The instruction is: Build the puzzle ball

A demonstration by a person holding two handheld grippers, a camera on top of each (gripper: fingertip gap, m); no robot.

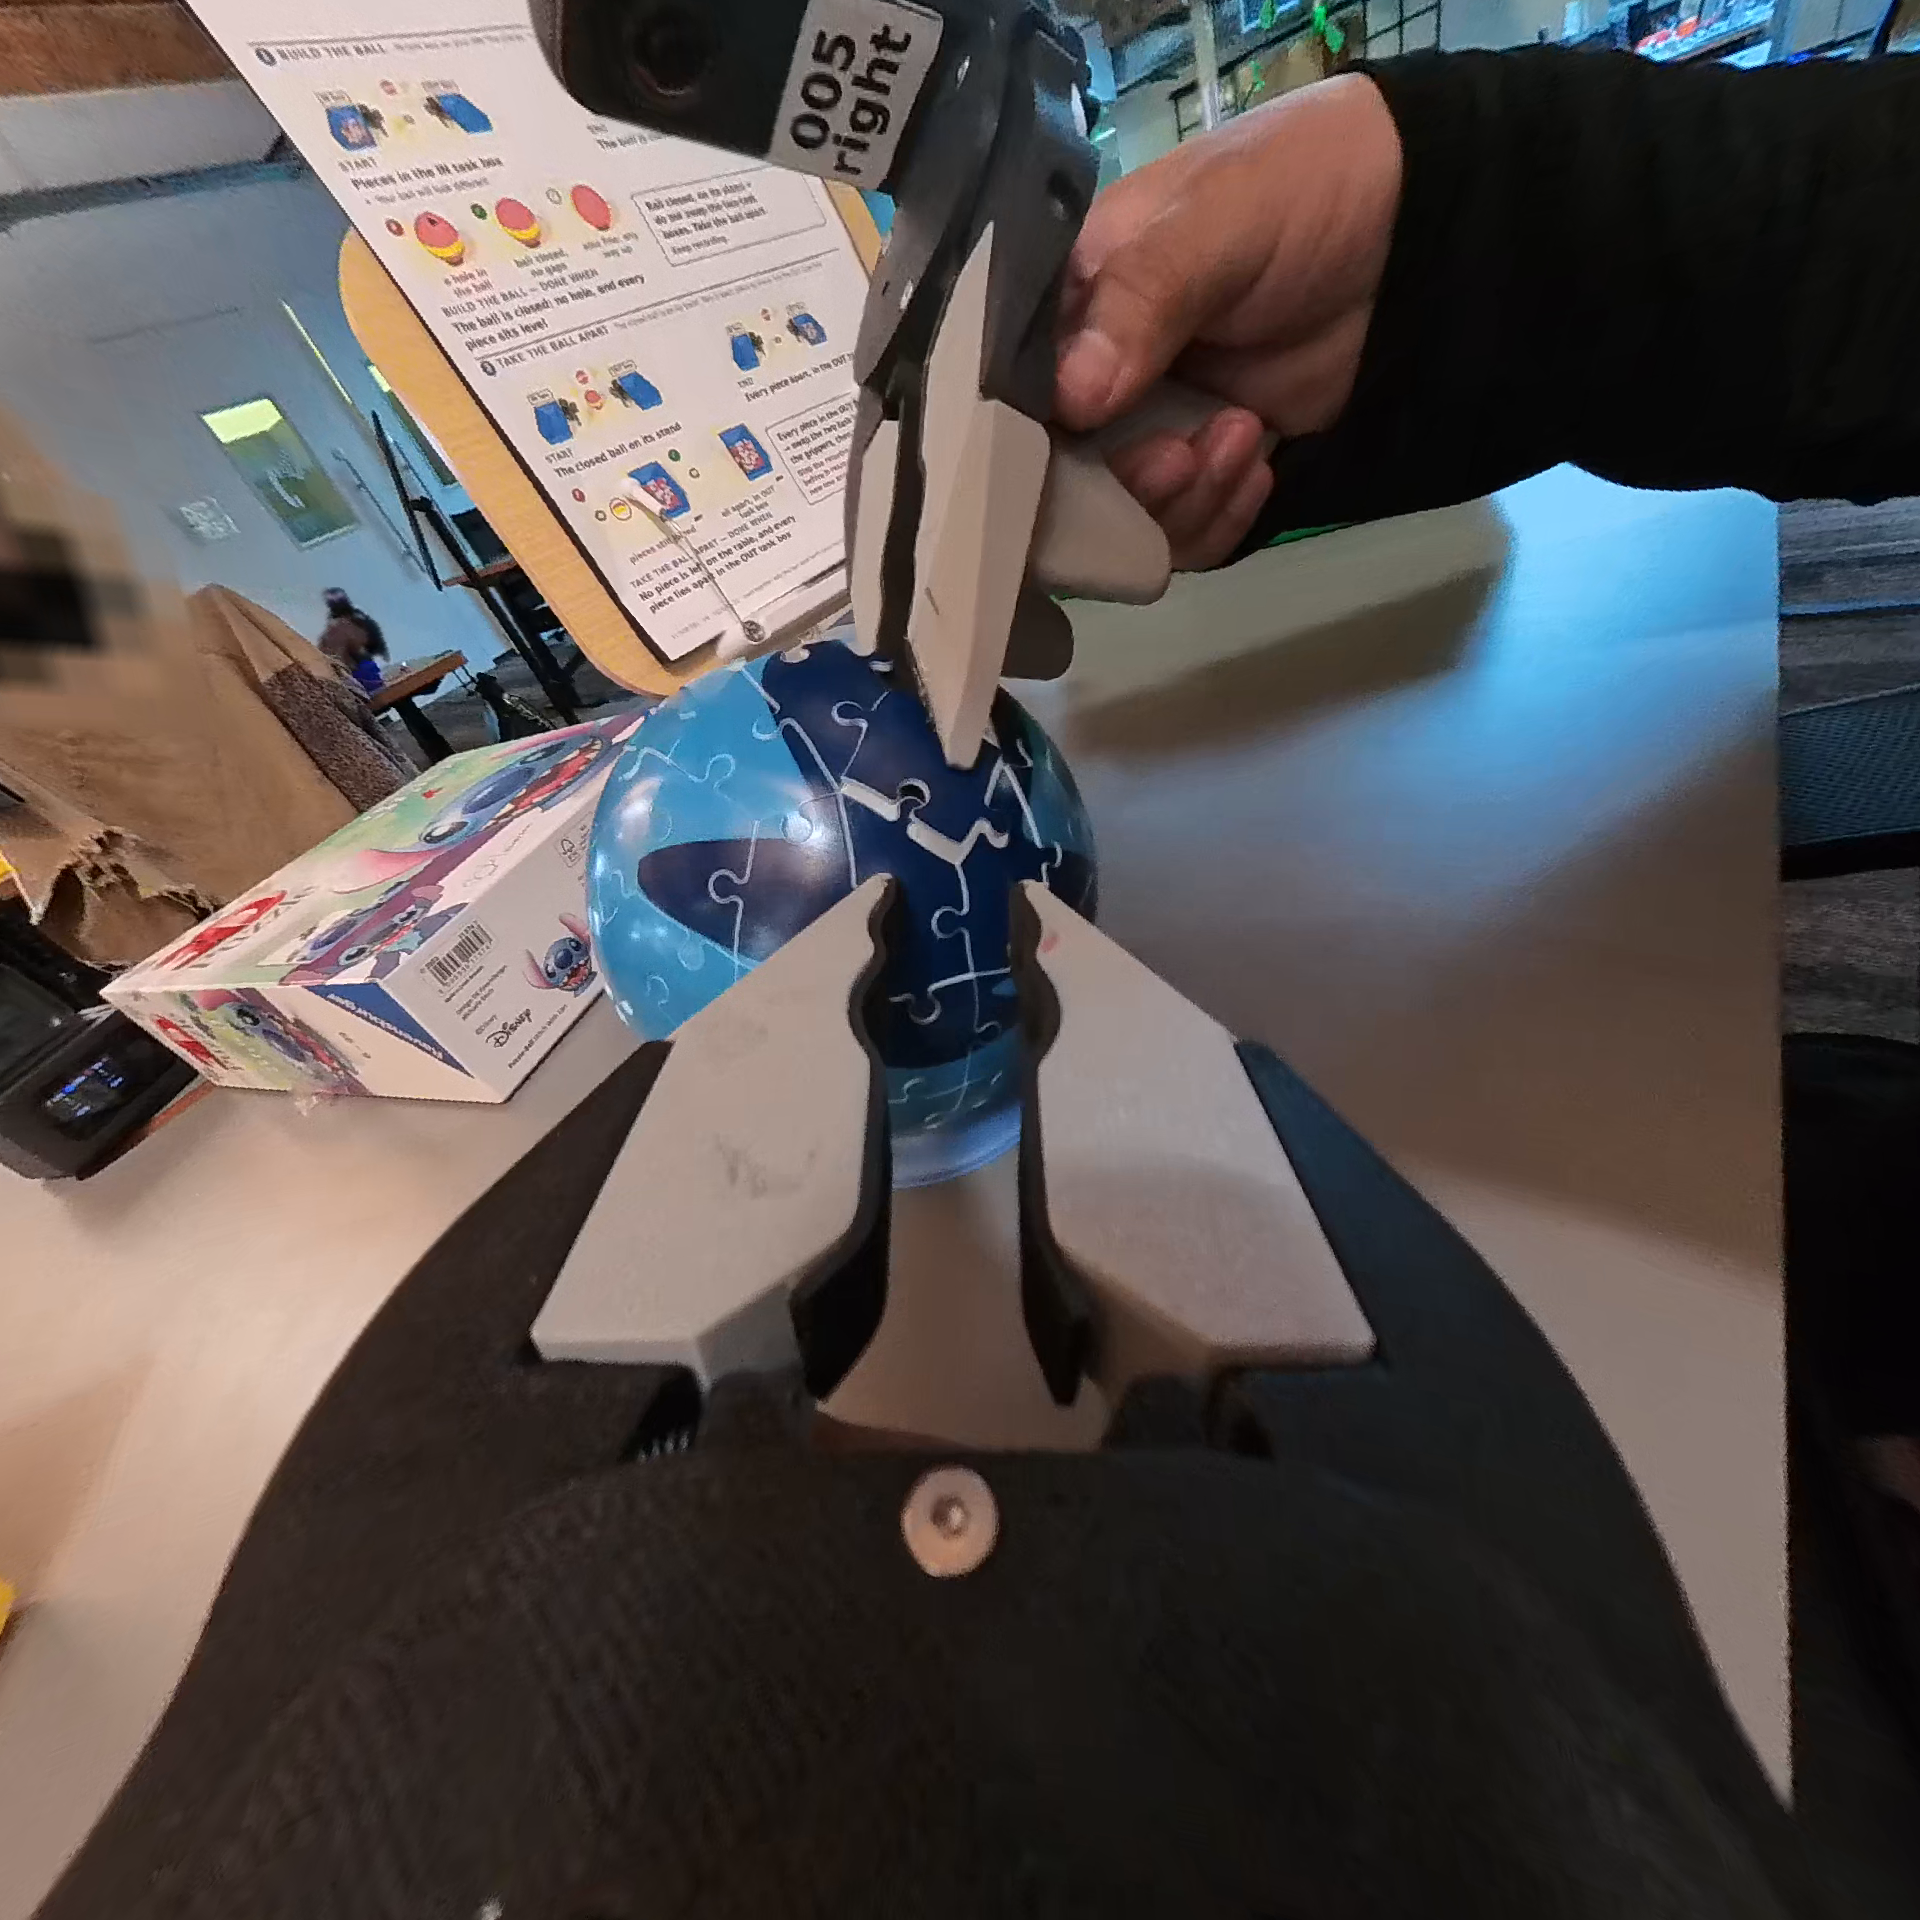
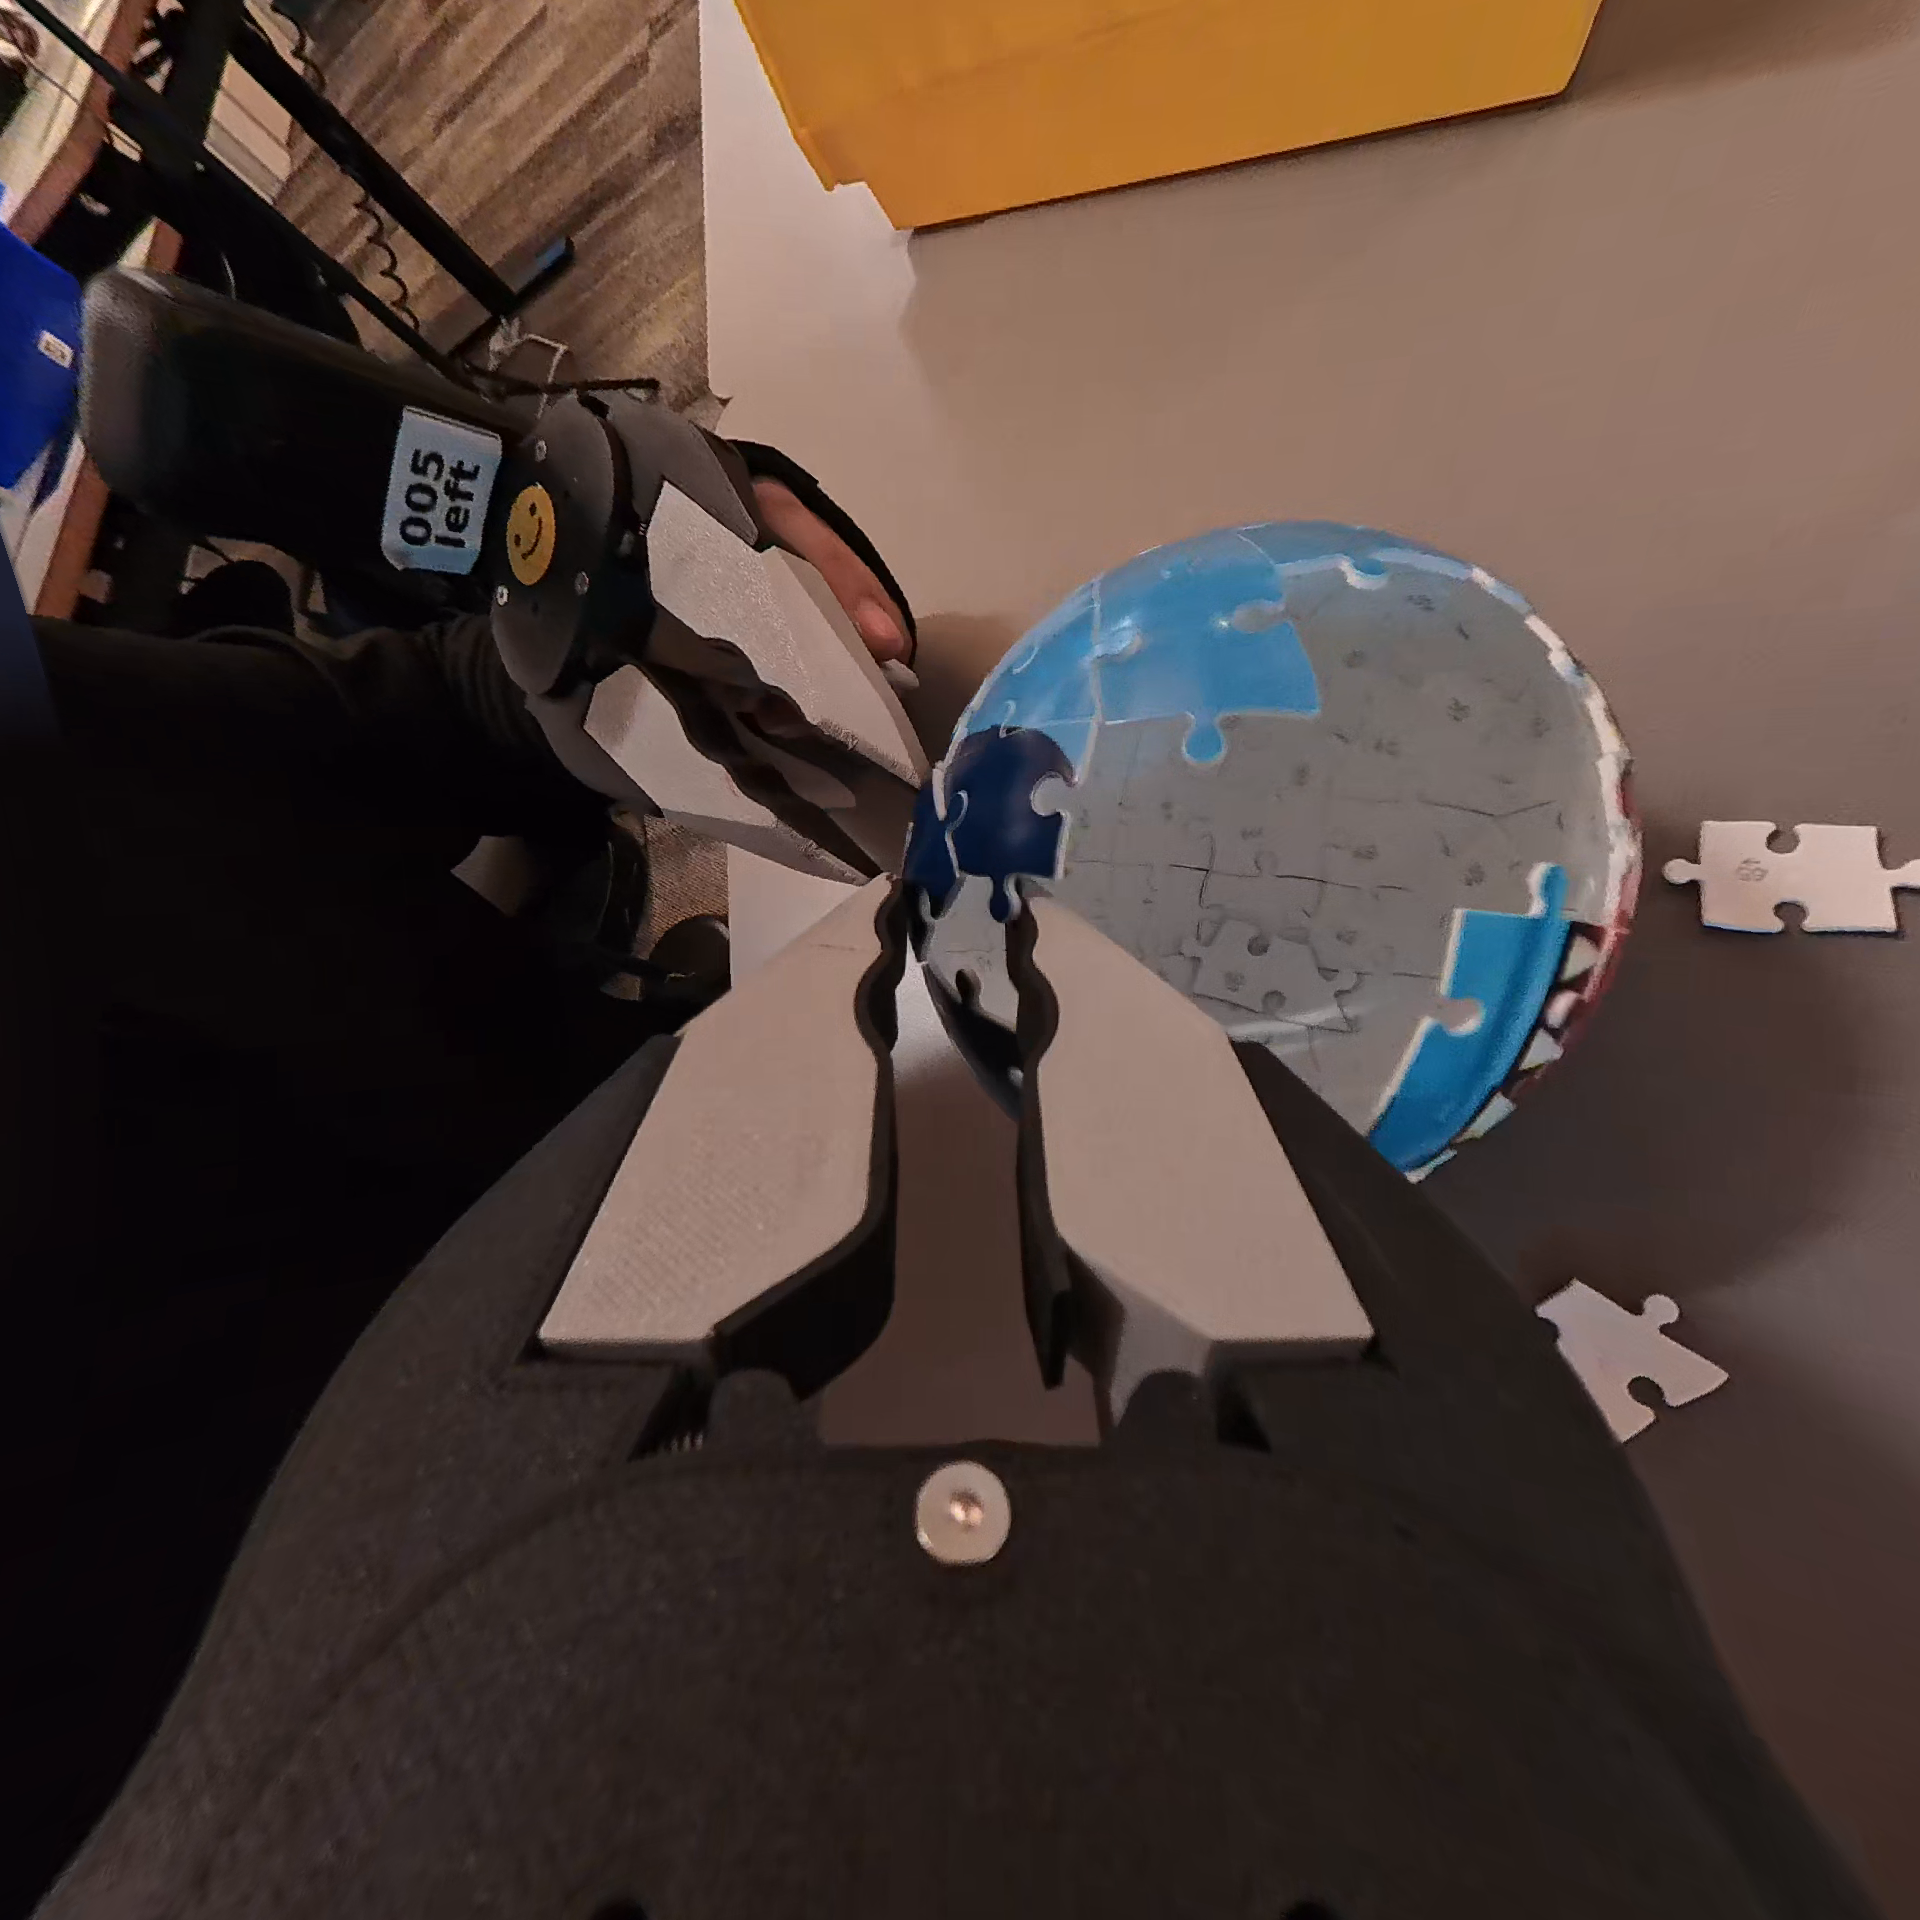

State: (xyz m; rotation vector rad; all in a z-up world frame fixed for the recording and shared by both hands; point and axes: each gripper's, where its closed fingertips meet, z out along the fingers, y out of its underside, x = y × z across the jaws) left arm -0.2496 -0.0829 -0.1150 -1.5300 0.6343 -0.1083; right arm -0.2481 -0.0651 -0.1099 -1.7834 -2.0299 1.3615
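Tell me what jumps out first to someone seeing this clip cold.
The blue puzzle ball in mid-table, part built: from the right wrist view its open side shows the grey backs of the pieces. Both grippers meet at it, the right gripper coming down on its top, the left gripper level at its side. Two loose pieces lie grey side up on the table beside it.

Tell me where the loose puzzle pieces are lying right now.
In the right wrist view, two loose pieces lie grey side up on the table, right of the puzzle ball: one beside it, another nearer the camera.
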